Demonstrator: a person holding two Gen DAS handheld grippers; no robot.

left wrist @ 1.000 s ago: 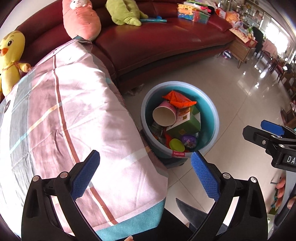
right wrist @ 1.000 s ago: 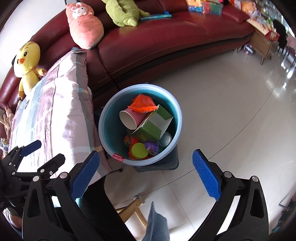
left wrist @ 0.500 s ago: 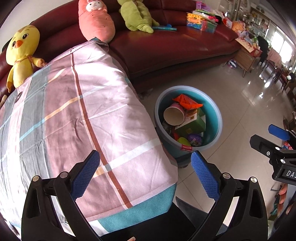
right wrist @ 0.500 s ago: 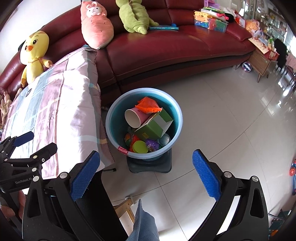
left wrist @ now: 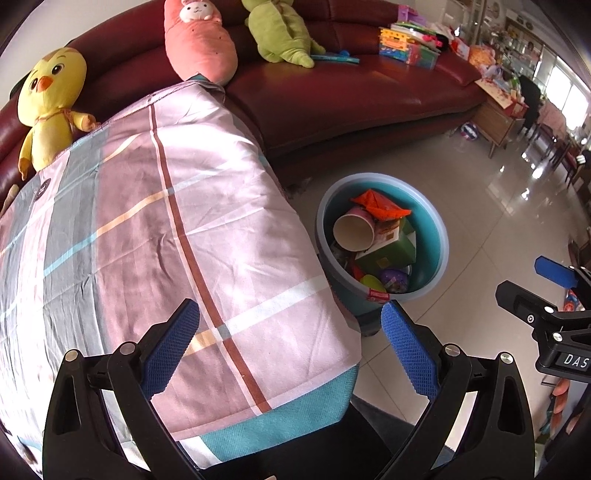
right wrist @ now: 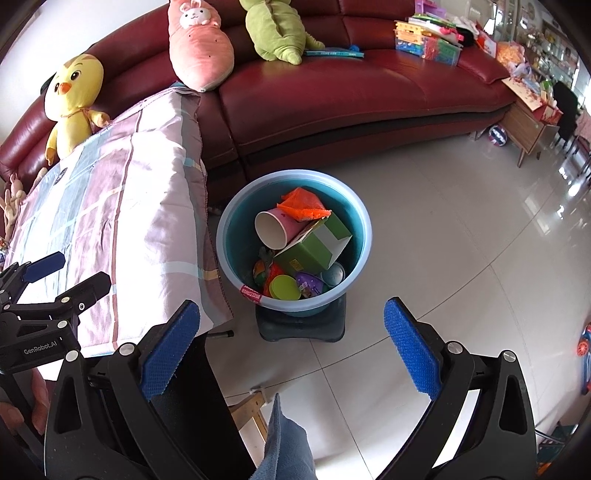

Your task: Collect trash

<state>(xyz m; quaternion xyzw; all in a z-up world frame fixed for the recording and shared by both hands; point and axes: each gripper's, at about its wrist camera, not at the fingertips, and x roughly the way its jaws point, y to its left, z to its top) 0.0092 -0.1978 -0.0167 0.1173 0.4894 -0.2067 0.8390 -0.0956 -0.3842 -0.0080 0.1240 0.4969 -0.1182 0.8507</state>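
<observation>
Left wrist view shows the left gripper (left wrist: pixel 290 345) with jaws spread wide and nothing between the blue pads (left wrist: pixel 170 350), hovering above a plaid cloth (left wrist: pixel 155 236) that drapes over a table. The right gripper (right wrist: pixel 291 345) is likewise released and empty, held over the tiled floor (right wrist: pixel 461 280); in the left view it shows at the right edge (left wrist: pixel 546 291), and the left gripper shows at the left edge of the right view (right wrist: pixel 48 295). The trash sits in a blue bin (right wrist: pixel 358 225) on the floor just beside the cloth's hanging edge, resting on a dark base (right wrist: pixel 301 328). Inside, a paper cup (right wrist: pixel 275 230) lies on its side, its mouth facing the cloth side and up, long axis roughly level. A green box (right wrist: pixel 314 247) leans tilted beside it, touching the cup, with an orange wrapper (right wrist: pixel 303 205) on top of both. Lower down lie a green lid (right wrist: pixel 284 288) and a purple wrapper (right wrist: pixel 312 284). Behind the bin runs a dark red sofa (right wrist: pixel 351 96) carrying a yellow chick toy (right wrist: pixel 74 99), a pink plush (right wrist: pixel 199 48), a green plush (right wrist: pixel 275 29) and stacked toy boxes (right wrist: pixel 428 40). A wooden side table (right wrist: pixel 524 125) stands past the sofa's far end.
</observation>
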